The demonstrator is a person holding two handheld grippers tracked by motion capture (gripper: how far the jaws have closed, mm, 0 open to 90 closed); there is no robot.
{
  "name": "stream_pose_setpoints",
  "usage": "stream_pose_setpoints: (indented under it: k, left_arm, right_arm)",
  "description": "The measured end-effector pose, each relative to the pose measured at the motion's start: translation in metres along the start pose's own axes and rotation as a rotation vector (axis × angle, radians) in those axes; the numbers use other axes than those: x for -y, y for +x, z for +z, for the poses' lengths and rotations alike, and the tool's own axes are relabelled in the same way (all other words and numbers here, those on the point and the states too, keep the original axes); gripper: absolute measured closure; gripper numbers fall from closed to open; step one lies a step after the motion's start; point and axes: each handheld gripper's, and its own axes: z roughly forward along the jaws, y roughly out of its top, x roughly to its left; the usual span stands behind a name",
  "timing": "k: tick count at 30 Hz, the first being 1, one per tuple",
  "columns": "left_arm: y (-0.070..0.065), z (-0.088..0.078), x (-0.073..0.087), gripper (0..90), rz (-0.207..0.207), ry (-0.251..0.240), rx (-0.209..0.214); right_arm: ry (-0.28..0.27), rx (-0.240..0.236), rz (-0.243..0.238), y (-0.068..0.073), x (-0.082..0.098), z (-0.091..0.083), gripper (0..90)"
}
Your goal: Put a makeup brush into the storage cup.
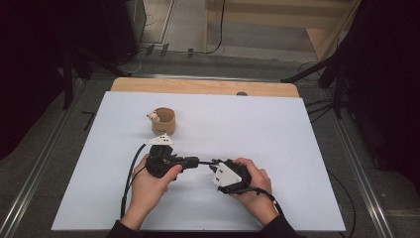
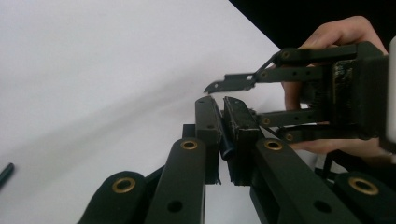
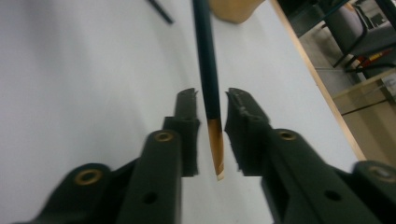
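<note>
- Clamped with the left tongs (image 2: 217,105): the blunt end of a dark pencil (image 3: 205,56), seen in the left gripper view as a short black stub pinched between the two pads.
- Around the sharpened end, the right tongs (image 3: 212,95): standing apart, a gap on each side of the shaft, neither pad pressing on the wood.
- Held level just above the table (image 1: 257,129), then, by the left side alone, with the bare wooden tip reaching back between the right jaws.
- Reads as a handover: the grip passed to the left, the right side let go but not yet drawn clear.
- Calls next for pulling the right tongs straight back along the shaft, without brushing the tip and levering the pencil out of the left grip.
- After that, probably a carry to the tan cup (image 1: 164,123), which stands upright just beyond the left hand (image 1: 148,186); needs the pencil turned point-down or point-up before release.
- From the high view: both tongs meeting nose to nose in the near middle of the table, the right hand (image 1: 255,181) close by, the cup apart from both; pencil itself too thin there to make out.
- From the right gripper view: the gap at the pads and the pale sharpened tip.
- From the left gripper view: the clamp itself, and the right tongs facing it.
</note>
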Motion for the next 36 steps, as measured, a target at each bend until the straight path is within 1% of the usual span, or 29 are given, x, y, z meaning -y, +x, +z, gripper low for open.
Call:
stream_pose_setpoints:
  k: [3,4,5,6,7,8,9,11,12,13,14,16,17,18,20,22,27,29,31,32,33,34,36]
  left_arm:
    - [-0.001,-0.002,0.001,85.7,0.013,-0.042,-0.013]
    - [-0.001,-0.003,0.001,85.8,0.019,-0.056,-0.017]
    - [-0.001,-0.004,0.001,85.8,0.029,-0.069,-0.023]
    - [-0.001,-0.005,0.001,85.8,0.033,-0.083,-0.025]
    - [-0.001,-0.005,0.001,85.8,0.042,-0.098,-0.024]
    - [-0.002,-0.006,0.001,85.8,0.049,-0.113,-0.03]
    - [-0.003,-0.007,0.001,85.8,0.054,-0.129,-0.035]
    - [-0.004,-0.009,0.002,85.8,0.066,-0.16,-0.045]
    - [-0.004,-0.01,0.002,85.8,0.073,-0.173,-0.052]
    - [-0.004,-0.01,0.003,85.8,0.079,-0.197,-0.057]
    - [-0.004,-0.01,0.004,85.8,0.085,-0.216,-0.06]
    - [-0.005,-0.011,0.005,85.8,0.1,-0.249,-0.068]
    - [-0.005,-0.011,0.006,85.8,0.099,-0.273,-0.065]
    - [-0.005,-0.012,0.007,85.8,0.102,-0.289,-0.068]
    - [-0.005,-0.012,0.008,85.8,0.103,-0.308,-0.072]
    - [-0.006,-0.012,0.01,85.8,0.119,-0.327,-0.083]
    - [-0.009,-0.014,0.011,85.8,0.142,-0.381,-0.094]
    - [-0.01,-0.013,0.013,85.7,0.154,-0.403,-0.108]
    - [-0.01,-0.012,0.015,85.8,0.166,-0.429,-0.109]
    - [-0.01,-0.011,0.017,85.8,0.167,-0.435,-0.113]
    - [-0.01,-0.01,0.017,85.8,0.167,-0.438,-0.11]
    - [-0.01,-0.009,0.018,85.8,0.171,-0.435,-0.108]
    - [-0.011,-0.007,0.019,85.8,0.181,-0.438,-0.106]
  right_arm:
    - [-0.03,0.011,0.077,-0.005,0.001,-0.003,65.8]
    - [-0.043,0.008,0.119,-0.006,0.001,-0.004,62.9]
    - [-0.057,0.003,0.162,-0.008,0.002,-0.005,60.1]
    - [-0.09,-0.009,0.248,-0.011,0.003,-0.007,58.1]
    - [-0.09,-0.009,0.248,-0.011,0.003,-0.007,58.1]
    - [-0.13,-0.015,0.344,-0.014,0.004,-0.01,53.7]
    - [-0.13,-0.015,0.344,-0.014,0.004,-0.01,53.7]
    - [-0.169,-0.015,0.413,-0.017,0.004,-0.012,52.0]
    - [-0.187,-0.01,0.44,-0.018,0.004,-0.013,50.5]
    - [-0.2,-0.011,0.469,-0.018,0.003,-0.014,49.6]
    - [-0.218,-0.004,0.526,-0.018,0.002,-0.016,47.4]
    - [-0.248,0.0,0.584,-0.019,0.001,-0.019,46.3]
    - [-0.262,0.003,0.611,-0.02,0.001,-0.02,45.5]
    - [-0.262,0.003,0.611,-0.02,0.001,-0.02,45.5]
    - [-0.284,0.004,0.684,-0.022,0.002,-0.021,45.0]
    - [-0.295,0.0,0.748,-0.025,0.003,-0.021,45.0]
    - [-0.3,-0.011,0.88,-0.028,0.008,-0.02,44.4]
    - [-0.302,-0.018,0.913,-0.028,0.008,-0.019,43.5]
    - [-0.32,-0.02,0.953,-0.026,0.006,-0.02,42.5]
    - [-0.328,-0.017,0.982,-0.026,0.004,-0.02,40.6]
    - [-0.328,-0.017,0.982,-0.026,0.004,-0.02,40.6]
    - [-0.342,-0.029,1.009,-0.025,0.002,-0.02,39.4]
    - [-0.342,-0.033,1.019,-0.025,0.001,-0.02,39.0]
